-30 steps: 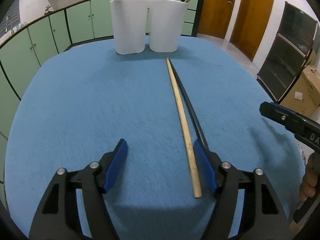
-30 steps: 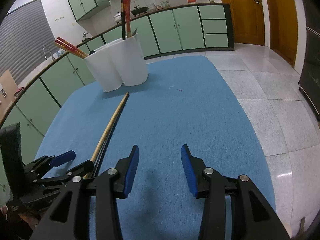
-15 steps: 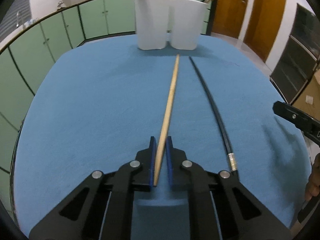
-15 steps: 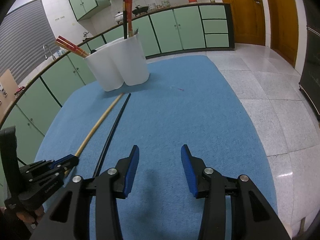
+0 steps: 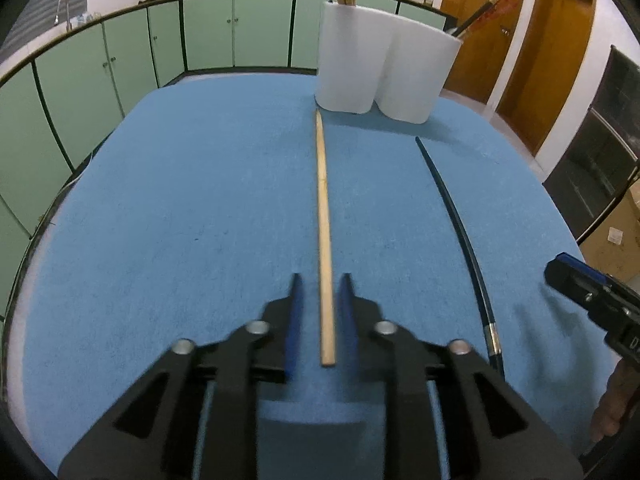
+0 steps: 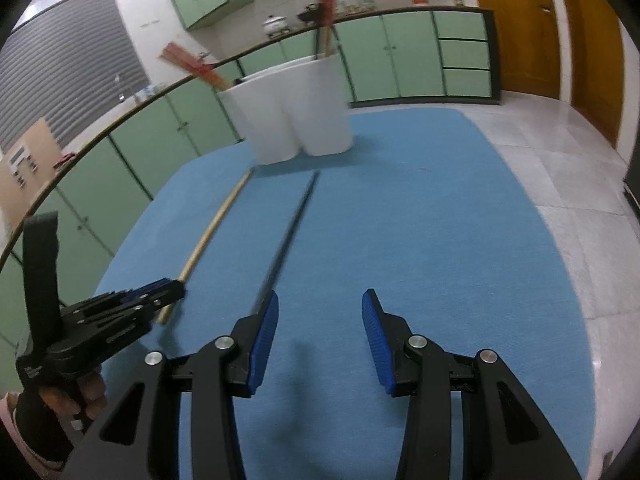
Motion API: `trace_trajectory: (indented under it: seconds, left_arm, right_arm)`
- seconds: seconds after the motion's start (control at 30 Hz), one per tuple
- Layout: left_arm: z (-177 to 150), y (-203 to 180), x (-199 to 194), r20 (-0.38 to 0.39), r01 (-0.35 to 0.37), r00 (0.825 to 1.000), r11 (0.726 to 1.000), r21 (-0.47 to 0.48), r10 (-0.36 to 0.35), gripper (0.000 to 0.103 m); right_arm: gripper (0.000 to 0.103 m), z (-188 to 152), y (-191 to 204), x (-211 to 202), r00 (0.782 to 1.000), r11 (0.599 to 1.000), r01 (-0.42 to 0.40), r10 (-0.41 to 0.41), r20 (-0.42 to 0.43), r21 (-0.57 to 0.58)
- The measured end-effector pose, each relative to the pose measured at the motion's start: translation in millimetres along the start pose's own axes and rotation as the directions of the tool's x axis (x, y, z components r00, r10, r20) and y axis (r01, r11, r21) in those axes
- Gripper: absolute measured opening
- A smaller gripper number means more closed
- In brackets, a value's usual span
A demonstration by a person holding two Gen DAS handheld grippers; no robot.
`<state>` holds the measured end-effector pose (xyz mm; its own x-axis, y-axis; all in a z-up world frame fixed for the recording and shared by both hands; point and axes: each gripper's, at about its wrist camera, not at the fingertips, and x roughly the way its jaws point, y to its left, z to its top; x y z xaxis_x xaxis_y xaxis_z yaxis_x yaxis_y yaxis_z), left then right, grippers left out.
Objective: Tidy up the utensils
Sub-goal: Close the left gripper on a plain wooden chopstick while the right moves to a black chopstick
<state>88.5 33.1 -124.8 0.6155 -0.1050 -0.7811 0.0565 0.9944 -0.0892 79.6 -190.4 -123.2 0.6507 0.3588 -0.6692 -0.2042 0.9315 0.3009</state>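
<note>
A pale wooden chopstick (image 5: 323, 232) lies on the blue table cloth (image 5: 180, 208), pointing at a white two-part holder (image 5: 384, 68) with red chopsticks in it. My left gripper (image 5: 320, 292) straddles the wooden chopstick's near end, jaws slightly apart and not touching it. A black chopstick (image 5: 460, 224) lies to its right. In the right wrist view my right gripper (image 6: 320, 308) is open, with the black chopstick (image 6: 286, 236) running up to its left finger. The wooden chopstick (image 6: 212, 236), the left gripper (image 6: 160, 296) and the holder (image 6: 296, 112) show there too.
Green kitchen cabinets (image 5: 100, 68) curve round behind the table. Wooden doors (image 5: 556, 52) and a tiled floor (image 6: 560, 152) lie to the right. The right gripper's tip (image 5: 580, 284) shows at the right edge of the left wrist view.
My left gripper, shut around the wooden chopstick half a second ago, has opened a little and let it go. The two chopsticks now lie apart. My right gripper has moved toward the black chopstick.
</note>
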Motion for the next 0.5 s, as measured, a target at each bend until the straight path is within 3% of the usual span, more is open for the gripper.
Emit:
trace_trajectory:
  seconds: [0.23,0.33,0.47,0.5]
  left_arm:
    - [-4,4,-1,0.001,-0.016,1.000,1.000,0.009,0.016,0.024]
    - [-3,4,-1,-0.002,-0.016,1.000,1.000,0.014,0.016,0.024]
    - [-2,4,1,-0.005,-0.013,1.000,1.000,0.016,0.014,0.024]
    - [-1,3,1,-0.005,-0.014,1.000,1.000,0.018,0.014,0.024]
  right_arm:
    - [0.040,2,30,24,0.998,0.998,-0.049,0.047,-0.043,-0.046]
    - [0.032,7,40,37,0.997,0.997,-0.038,0.033,-0.068,-0.063]
    - [0.012,10,40,56,0.993,0.999,-0.015,0.009,-0.116,-0.047]
    - [0.010,9,38,58,0.993,0.999,-0.006,0.001,-0.118,-0.042]
